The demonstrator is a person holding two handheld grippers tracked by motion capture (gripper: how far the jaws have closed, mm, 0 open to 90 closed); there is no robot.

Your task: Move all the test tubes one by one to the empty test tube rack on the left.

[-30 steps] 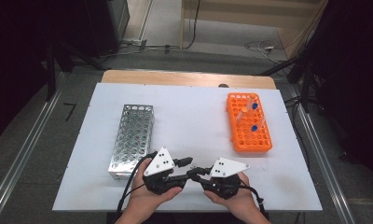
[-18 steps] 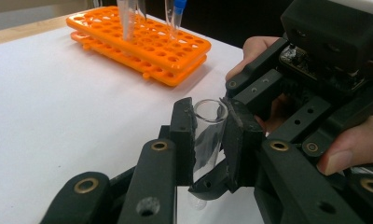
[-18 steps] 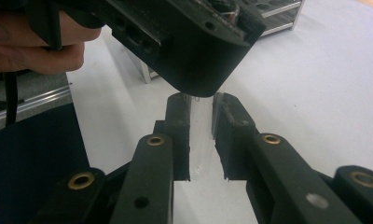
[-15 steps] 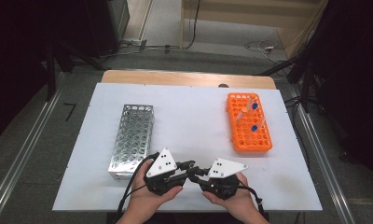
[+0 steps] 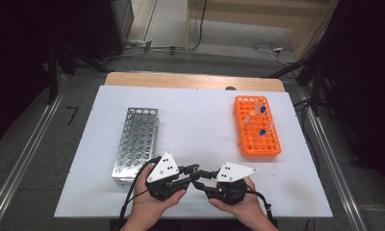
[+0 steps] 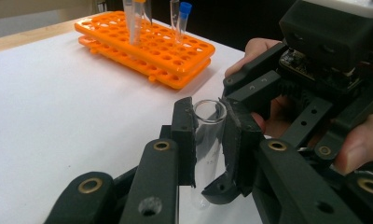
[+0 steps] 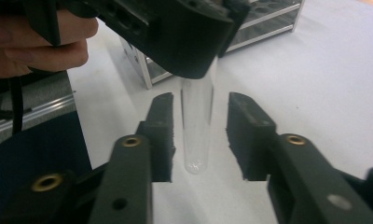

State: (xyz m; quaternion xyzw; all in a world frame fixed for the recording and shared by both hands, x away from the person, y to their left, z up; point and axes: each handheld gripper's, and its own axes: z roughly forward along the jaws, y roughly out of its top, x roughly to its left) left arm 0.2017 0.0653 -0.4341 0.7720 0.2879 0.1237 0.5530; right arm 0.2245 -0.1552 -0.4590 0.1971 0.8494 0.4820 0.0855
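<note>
**Left gripper clamps a clear tube while the right lets go**

Left gripper, at about 6 o'clock on the white table, is clenched on a test tube: both pads press its upper part. That tube is clear, uncapped and round-bottomed, with faint print on its wall, held between the two grippers just above the table. At 9 o'clock stands a metal rack. Right gripper faces the left one; its jaws have just been opening and now stand apart on either side of the tube's lower end, released. At 2 o'clock sits an orange rack carrying blue-capped tubes.
</note>
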